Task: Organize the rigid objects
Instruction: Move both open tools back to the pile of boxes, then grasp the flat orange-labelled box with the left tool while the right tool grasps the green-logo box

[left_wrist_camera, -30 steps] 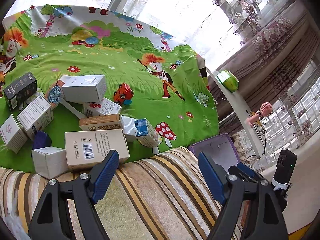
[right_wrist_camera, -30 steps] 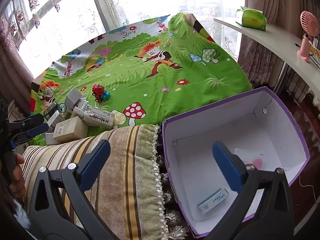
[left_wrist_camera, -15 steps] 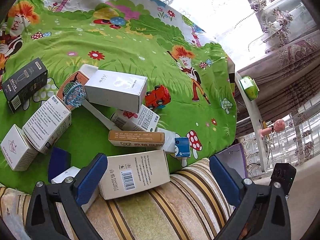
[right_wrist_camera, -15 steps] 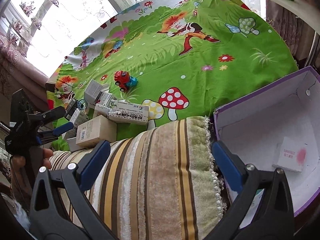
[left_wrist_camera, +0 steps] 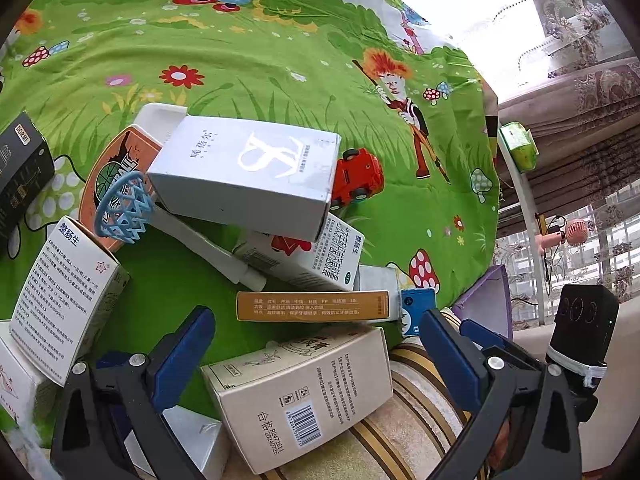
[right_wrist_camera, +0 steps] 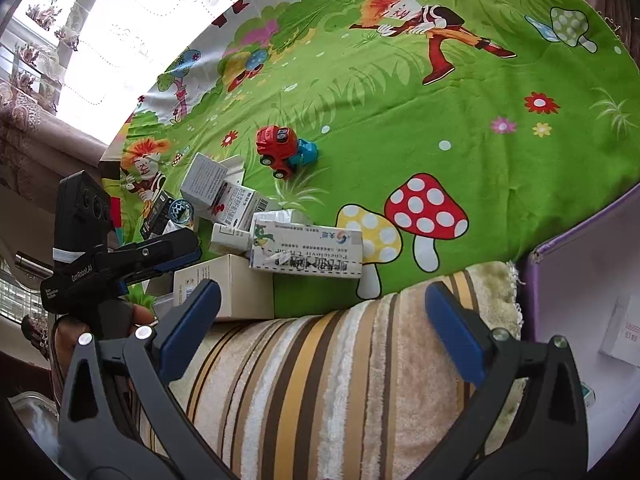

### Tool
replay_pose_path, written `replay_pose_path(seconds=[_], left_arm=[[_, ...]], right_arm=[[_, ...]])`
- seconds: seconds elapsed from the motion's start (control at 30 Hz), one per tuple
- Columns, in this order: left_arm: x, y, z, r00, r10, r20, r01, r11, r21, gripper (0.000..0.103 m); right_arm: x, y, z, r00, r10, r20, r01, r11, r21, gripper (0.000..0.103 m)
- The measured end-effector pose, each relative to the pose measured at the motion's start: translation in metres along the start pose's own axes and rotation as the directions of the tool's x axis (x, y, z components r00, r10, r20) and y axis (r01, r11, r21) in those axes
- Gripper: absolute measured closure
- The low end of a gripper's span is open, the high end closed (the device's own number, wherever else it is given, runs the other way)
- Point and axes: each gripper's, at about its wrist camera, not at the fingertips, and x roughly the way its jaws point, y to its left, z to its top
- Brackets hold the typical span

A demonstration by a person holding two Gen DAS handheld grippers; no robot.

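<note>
Hovering over the beige box (left_wrist_camera: 304,392) at the pile's near edge, the left gripper (left_wrist_camera: 316,344) gaped empty, likely to straddle it; the right gripper (right_wrist_camera: 320,328) also gaped empty, beside the purple bin (right_wrist_camera: 576,272).

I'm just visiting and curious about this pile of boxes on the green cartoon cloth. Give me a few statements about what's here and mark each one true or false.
1. The left gripper is clamped on the cream box. False: its jaws are wide open, the box lying between them unpressed.
2. A red toy car sits on the green cloth. True.
3. The purple bin holds nothing. False: a white box lies inside.
4. The right gripper is open and holds nothing. True.
5. The blue toy hoop hangs above the window. False: it lies among the boxes.
</note>
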Motion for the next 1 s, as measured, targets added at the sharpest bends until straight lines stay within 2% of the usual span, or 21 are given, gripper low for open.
replay_pose_path(seconds=[0.23,0.6,0.77,0.83,1.0], left_arm=[[0.006,-0.003,0.003,0.999,-0.024,-0.025,0.024,1.000,-0.004,0.000],[0.018,0.001,0.007,0.999,-0.016,-0.045,0.014,0.999,-0.037,0.001],[0.018,0.001,0.008,0.999,-0.018,-0.038,0.017,0.999,-0.030,0.010],[0.019,0.001,0.008,0.999,-0.017,-0.041,0.016,0.999,-0.028,0.020],[0.019,0.001,0.005,0.999,-0.024,-0.031,0.024,0.999,-0.023,0.020]], right_arm=[[0.013,0.003,0.008,1.000,0.018,-0.025,-0.017,1.000,0.017,0.000],[0.034,0.004,0.017,0.997,0.032,-0.071,-0.031,0.999,0.015,0.000],[0.041,0.003,0.019,0.995,0.035,-0.089,-0.033,0.999,0.018,0.000],[0.044,0.004,0.020,0.995,0.031,-0.093,-0.030,0.999,0.013,0.000],[0.050,0.004,0.022,0.994,0.027,-0.104,-0.026,1.000,0.008,0.000]])
